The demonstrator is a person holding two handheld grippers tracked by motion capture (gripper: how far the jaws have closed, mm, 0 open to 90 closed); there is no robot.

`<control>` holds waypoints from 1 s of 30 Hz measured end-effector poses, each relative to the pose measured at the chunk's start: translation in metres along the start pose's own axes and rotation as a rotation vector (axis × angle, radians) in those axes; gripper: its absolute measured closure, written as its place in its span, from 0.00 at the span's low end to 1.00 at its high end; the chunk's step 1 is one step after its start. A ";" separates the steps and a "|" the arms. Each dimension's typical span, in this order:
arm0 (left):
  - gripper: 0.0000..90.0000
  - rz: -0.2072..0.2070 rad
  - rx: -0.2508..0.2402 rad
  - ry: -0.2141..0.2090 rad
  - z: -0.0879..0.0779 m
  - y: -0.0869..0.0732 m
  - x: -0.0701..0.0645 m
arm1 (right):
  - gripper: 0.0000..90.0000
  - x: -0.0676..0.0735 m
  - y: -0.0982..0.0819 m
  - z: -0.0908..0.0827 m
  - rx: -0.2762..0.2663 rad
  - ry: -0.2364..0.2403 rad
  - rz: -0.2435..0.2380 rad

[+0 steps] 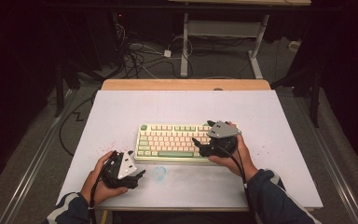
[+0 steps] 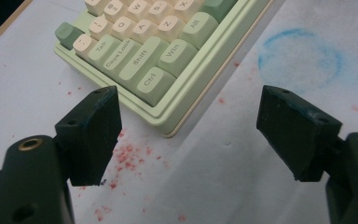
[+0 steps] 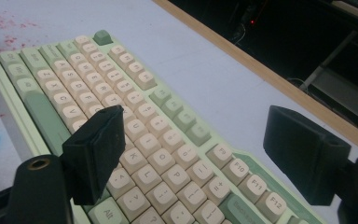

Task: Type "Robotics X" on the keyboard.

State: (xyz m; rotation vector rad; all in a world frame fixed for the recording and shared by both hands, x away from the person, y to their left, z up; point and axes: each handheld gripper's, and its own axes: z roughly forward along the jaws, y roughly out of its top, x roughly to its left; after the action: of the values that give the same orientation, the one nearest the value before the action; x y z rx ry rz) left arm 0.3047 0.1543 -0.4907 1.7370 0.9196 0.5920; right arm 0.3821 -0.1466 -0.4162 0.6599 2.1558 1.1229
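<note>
The left gripper (image 1: 137, 176) is resting low at the near left, its jaws standing wide apart. The right gripper (image 1: 196, 144) is hovering farther off at the right, jaws also spread, both hands gripping from behind.

White table (image 1: 121, 112), red specks (image 2: 129, 156), blue ring stain (image 2: 300, 58) at keyboard's (image 1: 172, 140) 6 o'clock; floor cables (image 1: 140, 56) at 12.

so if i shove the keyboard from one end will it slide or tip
The keyboard will likely slide: it lies low and flat on the smooth white table. Its rigid-looking case should not flex. Pushed at one corner, it would probably pivot, and the raised keycaps could catch the right tongs.
</note>
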 end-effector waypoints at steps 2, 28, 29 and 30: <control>0.23 -0.002 0.001 0.001 0.000 0.000 0.000 | 0.24 -0.001 -0.002 -0.005 -0.012 -0.005 -0.003; 0.25 -0.023 -0.015 0.039 -0.001 0.004 0.006 | 0.26 -0.003 -0.040 -0.055 -0.041 -0.067 -0.022; 0.25 -0.026 -0.016 0.039 -0.001 0.004 0.006 | 0.26 -0.003 -0.042 -0.056 -0.044 -0.066 -0.021; 0.26 -0.027 -0.018 0.042 -0.001 0.004 0.006 | 0.26 -0.003 -0.043 -0.058 -0.041 -0.066 -0.018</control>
State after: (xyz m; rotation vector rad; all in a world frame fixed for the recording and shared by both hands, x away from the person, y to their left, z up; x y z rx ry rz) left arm 0.3087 0.1592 -0.4866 1.6997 0.9625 0.6190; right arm 0.3363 -0.2018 -0.4259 0.6494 2.0740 1.1175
